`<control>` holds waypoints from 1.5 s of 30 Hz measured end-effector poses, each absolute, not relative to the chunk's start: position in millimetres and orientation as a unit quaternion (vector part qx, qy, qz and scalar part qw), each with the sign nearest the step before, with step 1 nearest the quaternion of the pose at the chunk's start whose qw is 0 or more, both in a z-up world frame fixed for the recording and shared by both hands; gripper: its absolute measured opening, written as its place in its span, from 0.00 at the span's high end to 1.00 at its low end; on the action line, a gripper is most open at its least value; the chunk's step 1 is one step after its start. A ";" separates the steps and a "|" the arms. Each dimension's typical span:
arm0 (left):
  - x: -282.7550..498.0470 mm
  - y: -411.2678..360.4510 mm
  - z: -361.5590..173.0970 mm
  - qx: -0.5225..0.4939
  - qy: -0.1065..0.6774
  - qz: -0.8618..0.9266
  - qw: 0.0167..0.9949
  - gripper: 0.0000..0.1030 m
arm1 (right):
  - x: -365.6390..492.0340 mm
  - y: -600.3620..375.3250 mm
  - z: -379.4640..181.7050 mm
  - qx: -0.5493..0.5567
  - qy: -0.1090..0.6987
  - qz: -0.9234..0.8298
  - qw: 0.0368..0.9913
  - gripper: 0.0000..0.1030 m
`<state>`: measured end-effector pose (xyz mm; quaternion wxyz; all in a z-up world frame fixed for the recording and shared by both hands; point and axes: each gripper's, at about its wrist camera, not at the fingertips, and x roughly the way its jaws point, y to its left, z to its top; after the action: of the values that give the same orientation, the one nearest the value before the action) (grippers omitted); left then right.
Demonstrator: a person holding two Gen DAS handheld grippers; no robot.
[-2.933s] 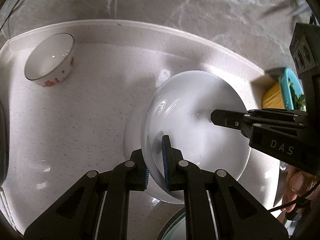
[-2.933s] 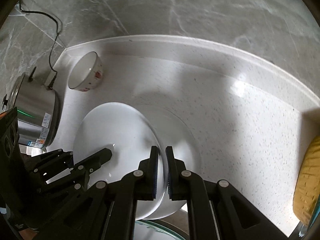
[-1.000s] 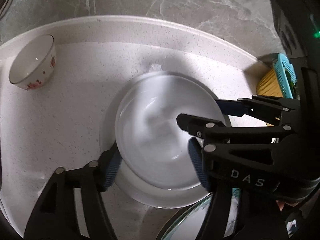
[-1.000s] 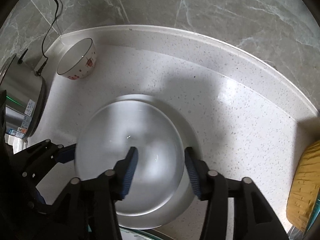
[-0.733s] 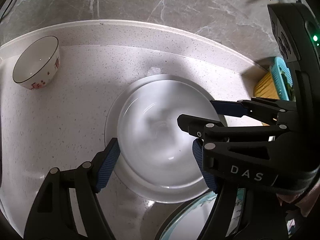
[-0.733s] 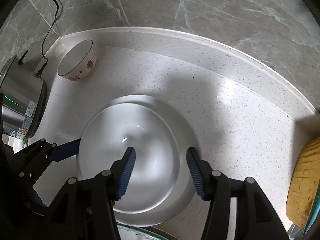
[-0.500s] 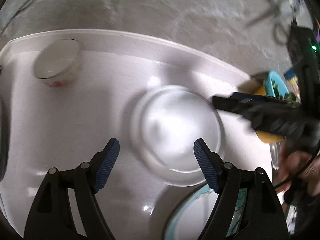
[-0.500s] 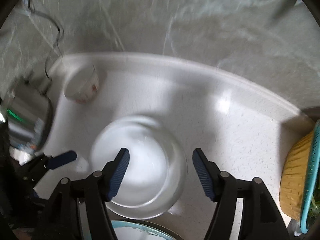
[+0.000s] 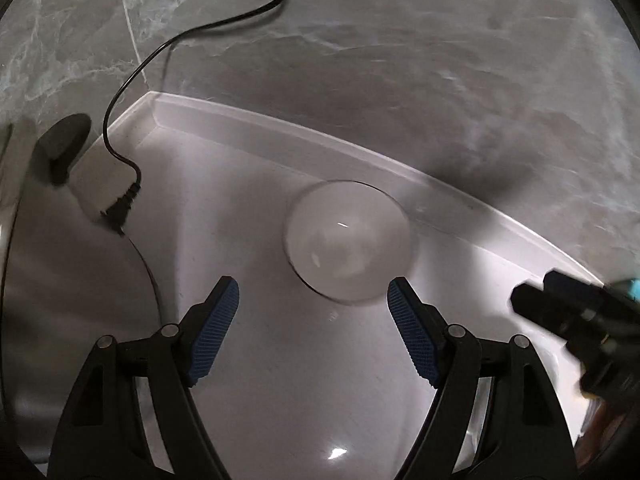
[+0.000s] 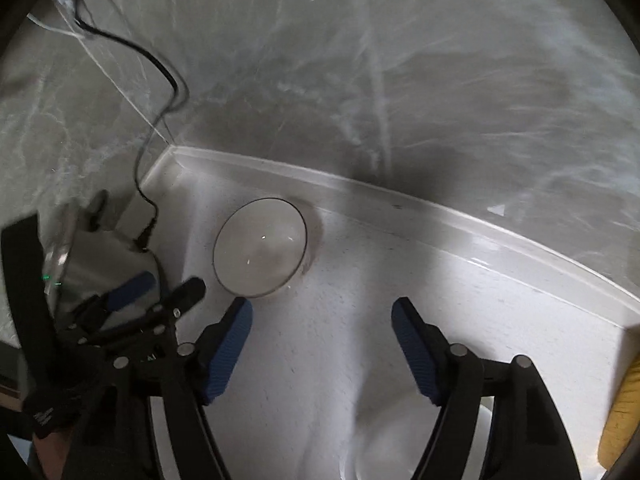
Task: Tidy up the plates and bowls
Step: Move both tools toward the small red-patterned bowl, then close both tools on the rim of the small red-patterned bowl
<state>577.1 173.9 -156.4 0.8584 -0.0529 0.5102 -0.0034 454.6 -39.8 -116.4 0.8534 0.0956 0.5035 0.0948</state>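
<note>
A small ceramic bowl (image 9: 347, 240) stands upright near the back edge of the white speckled desk (image 9: 256, 208), toward its far left corner, close to the raised lip below the grey marble wall (image 9: 400, 80). The left gripper (image 9: 312, 320) hangs above and short of it with jaws spread wide and nothing between them. The right gripper (image 10: 322, 340) is likewise empty; its jaws have just been opening, and only bare desk shows in the gap.

The bowl looks glazed, rigid and light, likely slick and quick to chip, so a pinch across the rim, one pad inside and one outside, seems the surest hold.

The left wrist view sets the bowl squarely ahead of its own jaws and catches the plug (image 9: 120, 208) of a black power cord (image 9: 160, 52) at a steel cooker (image 9: 76, 288). The right wrist view alone shows a white plate's rim (image 10: 486, 420) at the near edge, a yellow object (image 10: 624, 412) at right, and the left gripper beside the cooker.
</note>
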 end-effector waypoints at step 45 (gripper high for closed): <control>718.4 184.7 -236.5 -0.003 0.643 -0.127 0.755 0.91 | 555.2 -24.9 -227.3 0.247 0.588 0.074 0.767 0.78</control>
<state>718.4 184.7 -236.5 0.7555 -0.0028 0.6427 -0.1272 555.2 -24.9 -227.3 0.7668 0.2469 0.5879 0.0736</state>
